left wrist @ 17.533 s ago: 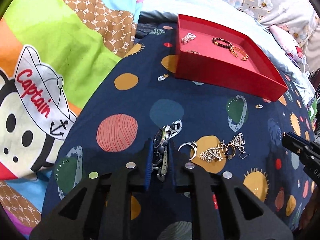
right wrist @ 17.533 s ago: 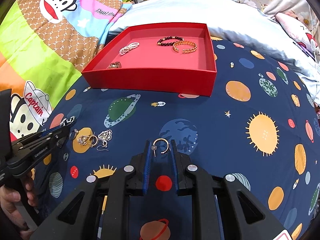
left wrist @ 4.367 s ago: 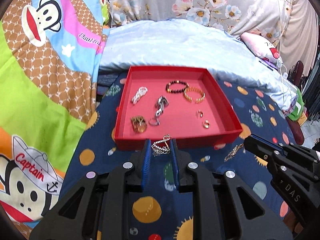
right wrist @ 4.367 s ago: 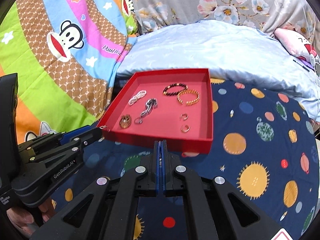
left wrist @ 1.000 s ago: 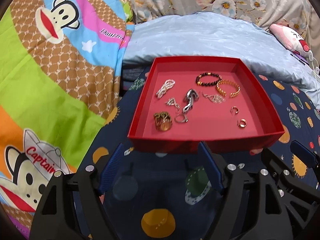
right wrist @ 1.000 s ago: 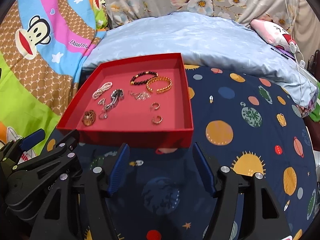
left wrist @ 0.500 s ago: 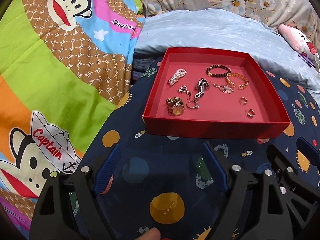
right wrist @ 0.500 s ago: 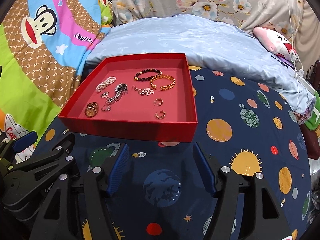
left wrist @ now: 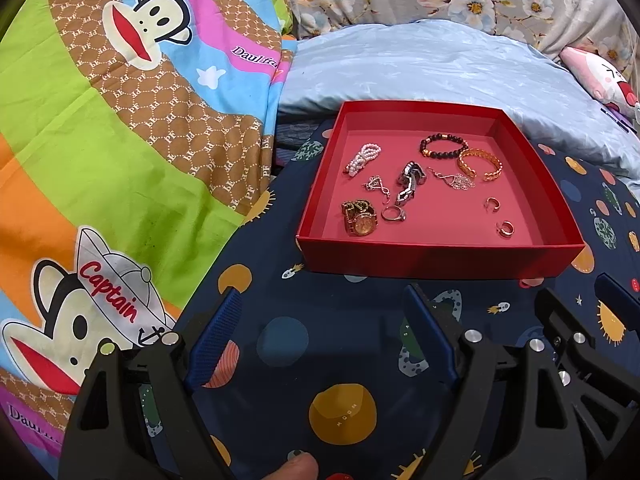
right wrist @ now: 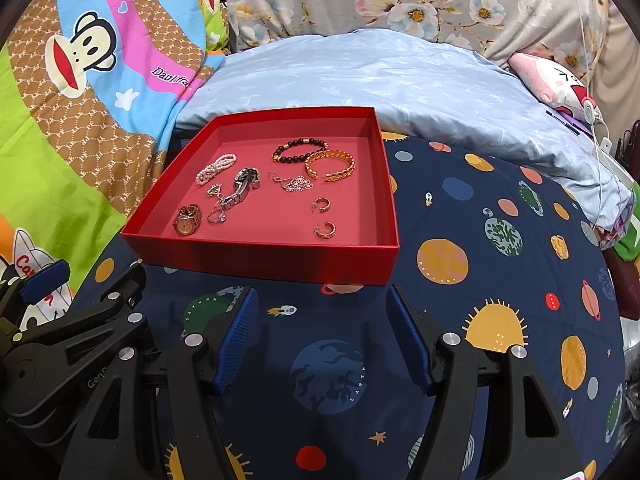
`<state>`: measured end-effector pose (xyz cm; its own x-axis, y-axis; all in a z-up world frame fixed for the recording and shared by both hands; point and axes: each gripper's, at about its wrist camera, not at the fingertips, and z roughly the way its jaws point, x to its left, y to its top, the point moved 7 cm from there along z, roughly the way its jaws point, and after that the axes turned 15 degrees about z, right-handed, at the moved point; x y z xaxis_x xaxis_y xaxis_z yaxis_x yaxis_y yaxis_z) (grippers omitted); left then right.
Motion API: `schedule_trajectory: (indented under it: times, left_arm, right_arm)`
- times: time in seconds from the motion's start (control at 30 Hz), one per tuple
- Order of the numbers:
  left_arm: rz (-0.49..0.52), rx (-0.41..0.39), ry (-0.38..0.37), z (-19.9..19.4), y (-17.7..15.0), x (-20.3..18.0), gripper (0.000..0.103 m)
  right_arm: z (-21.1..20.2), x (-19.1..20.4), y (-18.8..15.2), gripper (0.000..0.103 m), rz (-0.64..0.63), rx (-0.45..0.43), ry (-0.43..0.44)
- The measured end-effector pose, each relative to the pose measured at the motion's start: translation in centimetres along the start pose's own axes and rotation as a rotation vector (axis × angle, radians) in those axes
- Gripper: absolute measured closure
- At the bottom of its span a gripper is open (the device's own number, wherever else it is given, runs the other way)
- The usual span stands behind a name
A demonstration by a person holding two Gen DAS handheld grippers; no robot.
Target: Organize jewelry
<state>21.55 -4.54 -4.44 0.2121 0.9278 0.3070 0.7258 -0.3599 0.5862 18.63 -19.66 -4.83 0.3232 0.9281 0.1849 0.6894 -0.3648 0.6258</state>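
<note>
All the jewelry (left wrist: pixel 408 184) sits in the red tray (left wrist: pixel 436 258) on the bed, none loose on the blanket (right wrist: pixel 472 280), so sorting looks done. Left gripper (left wrist: pixel 322 334) and right gripper (right wrist: pixel 324 332) hang short of the tray, jaws apart and empty, nothing to carry.

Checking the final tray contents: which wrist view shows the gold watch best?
The left wrist view: the gold watch lies nearer, its round dial clear. The right wrist view shows it smaller, near the red tray's front left corner.
</note>
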Motion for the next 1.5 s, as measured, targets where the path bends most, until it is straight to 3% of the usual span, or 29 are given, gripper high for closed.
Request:
schedule_trajectory:
  times: [1.5]
  left_arm:
    - [-0.013,0.022,0.031,-0.21,-0.08,0.8,0.023]
  right_arm:
    - [0.07,0.52,0.08,0.037,-0.007,-0.001,0.006]
